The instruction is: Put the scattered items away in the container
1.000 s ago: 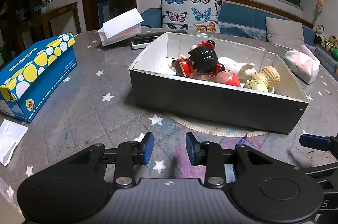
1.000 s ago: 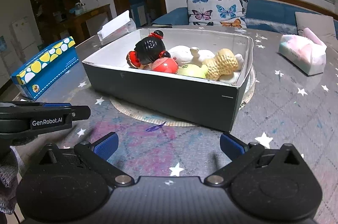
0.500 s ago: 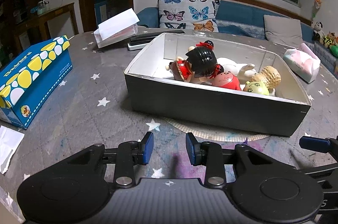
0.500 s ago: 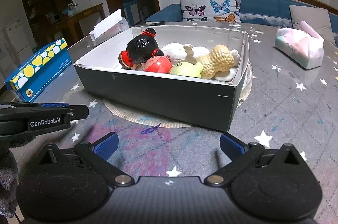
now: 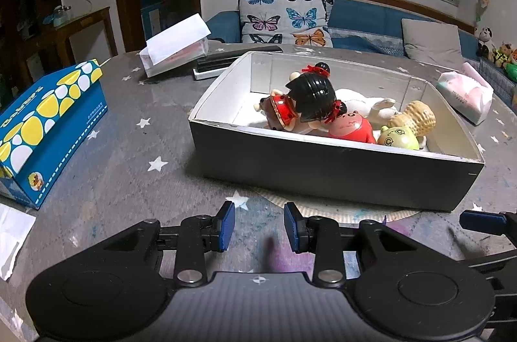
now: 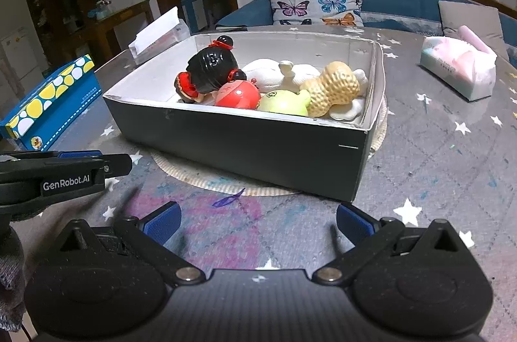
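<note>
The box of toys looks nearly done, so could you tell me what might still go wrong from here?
The toys are heaped at one end of the box: the black-haired doll and the peanut toy stand above its rim, so a bump might tip them out. The box sits on a round mat, which could let it slide if nudged. The left gripper and the right gripper, both empty, hang close together and might collide.

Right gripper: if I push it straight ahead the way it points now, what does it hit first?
Most likely the dark near wall of the box, ahead of the right gripper. Only bare tabletop shows between the open jaws and that wall, though the gripper's height is hard to judge.
</note>
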A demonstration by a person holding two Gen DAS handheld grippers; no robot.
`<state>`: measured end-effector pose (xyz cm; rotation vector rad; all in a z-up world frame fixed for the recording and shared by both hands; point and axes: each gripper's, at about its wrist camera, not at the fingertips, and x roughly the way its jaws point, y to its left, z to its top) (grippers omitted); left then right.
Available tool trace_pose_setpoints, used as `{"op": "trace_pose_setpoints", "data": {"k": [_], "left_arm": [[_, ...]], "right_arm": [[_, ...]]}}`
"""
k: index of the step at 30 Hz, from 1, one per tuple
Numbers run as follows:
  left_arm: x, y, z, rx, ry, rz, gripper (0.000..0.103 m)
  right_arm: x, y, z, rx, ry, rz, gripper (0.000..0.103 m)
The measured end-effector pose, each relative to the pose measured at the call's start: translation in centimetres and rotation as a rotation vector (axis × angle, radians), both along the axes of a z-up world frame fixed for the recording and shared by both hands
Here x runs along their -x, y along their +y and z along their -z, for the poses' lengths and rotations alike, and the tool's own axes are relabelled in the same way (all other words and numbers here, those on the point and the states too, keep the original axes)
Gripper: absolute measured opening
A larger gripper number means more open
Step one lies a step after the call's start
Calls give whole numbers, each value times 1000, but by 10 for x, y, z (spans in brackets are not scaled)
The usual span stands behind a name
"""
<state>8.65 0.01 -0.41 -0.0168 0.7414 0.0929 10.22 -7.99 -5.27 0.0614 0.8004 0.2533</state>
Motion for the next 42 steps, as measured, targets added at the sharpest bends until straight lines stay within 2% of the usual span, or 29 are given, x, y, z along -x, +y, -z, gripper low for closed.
{"op": "trace_pose_setpoints", "data": {"k": [21, 42], "left_arm": [[-22, -1, 7, -32, 34, 47, 35], [-34, -1, 10, -40, 42, 61, 35]], "right_arm": [[-19, 7, 9, 10, 63, 48, 103], [-29, 13, 9, 24, 81, 82, 103]]}}
